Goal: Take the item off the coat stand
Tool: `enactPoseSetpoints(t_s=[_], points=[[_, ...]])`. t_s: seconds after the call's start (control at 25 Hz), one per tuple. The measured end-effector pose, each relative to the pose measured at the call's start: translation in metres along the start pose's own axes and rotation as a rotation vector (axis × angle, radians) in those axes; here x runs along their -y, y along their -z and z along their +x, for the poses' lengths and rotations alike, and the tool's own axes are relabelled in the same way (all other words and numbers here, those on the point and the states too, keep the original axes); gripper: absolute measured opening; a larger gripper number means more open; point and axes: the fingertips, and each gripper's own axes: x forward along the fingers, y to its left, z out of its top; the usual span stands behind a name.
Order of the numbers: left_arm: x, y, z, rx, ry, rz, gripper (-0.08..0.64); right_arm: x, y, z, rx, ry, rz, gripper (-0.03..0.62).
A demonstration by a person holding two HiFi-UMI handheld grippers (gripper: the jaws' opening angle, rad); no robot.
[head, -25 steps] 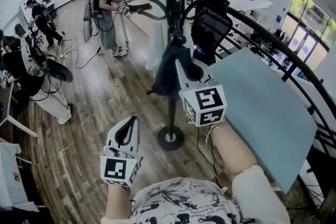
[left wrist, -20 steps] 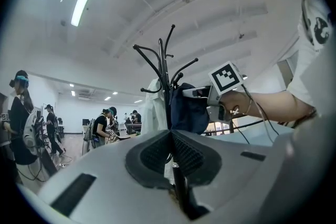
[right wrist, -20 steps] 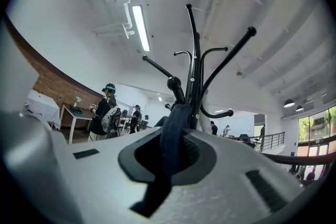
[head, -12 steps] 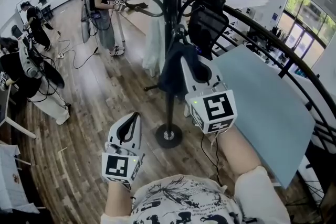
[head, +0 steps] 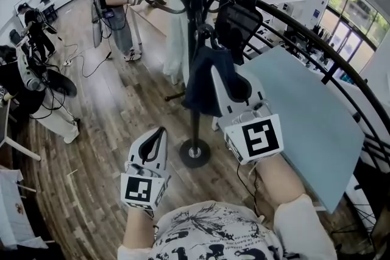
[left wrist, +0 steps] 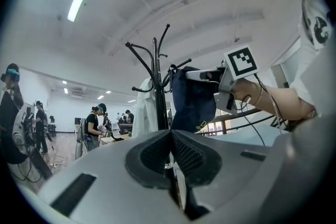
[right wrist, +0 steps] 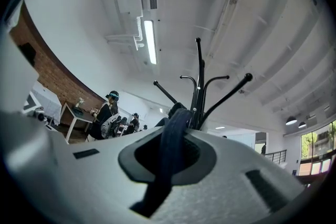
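A black coat stand [head: 195, 39] rises from a round base on the wood floor. Beside its pole hangs a dark blue bag [head: 204, 82]. My right gripper [head: 214, 70] is shut on the bag's strap [right wrist: 172, 139], which runs from between the jaws up toward the stand's hooks [right wrist: 198, 92]. Whether the strap still sits on a hook is hidden. My left gripper [head: 159, 132] is low and left of the base, shut with nothing in it. In the left gripper view the bag [left wrist: 191, 99] hangs right of the stand [left wrist: 156, 86].
A white garment [head: 178, 33] hangs on the stand's far side. A black office chair [head: 241, 21] stands behind it. A large pale blue panel [head: 304, 112] and a black railing [head: 341, 76] lie to the right. People [head: 116, 3] work at the left, among cables.
My right gripper has drawn back toward me and slightly right, still holding the strap, and the bag has shifted with it. The left gripper has hardly moved.
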Motion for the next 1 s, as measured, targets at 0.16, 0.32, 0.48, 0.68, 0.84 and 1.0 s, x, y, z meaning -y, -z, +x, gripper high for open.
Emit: enactPoseSetpoints(t_s=[0.16,0.32,0.48,0.68,0.84,1.0], points=[[-0.001,0.001,0.002,0.006,0.002,0.004,0.005,-0.010,-0.006,-0.007,0.002,-0.011,0.009,0.005],[-0.003,-0.006,-0.001,0.005,-0.014,-0.003,0.005,-0.018,0.000,-0.019,-0.005,-0.040,0.017,0.005],[-0.004,-0.011,0.002,0.022,-0.009,0.005,0.005,-0.026,0.027,-0.036,-0.038,-0.052,0.053,0.005],[0.003,-0.019,0.006,0.032,0.014,0.031,0.005,-0.033,0.076,-0.059,-0.109,-0.040,0.081,0.005],[0.008,-0.018,0.009,0.030,0.035,0.038,0.005,-0.037,0.112,-0.071,-0.169,-0.024,0.155,0.005],[0.008,-0.012,0.012,0.013,0.045,0.035,0.005,-0.045,0.128,-0.074,-0.191,-0.026,0.186,0.005]])
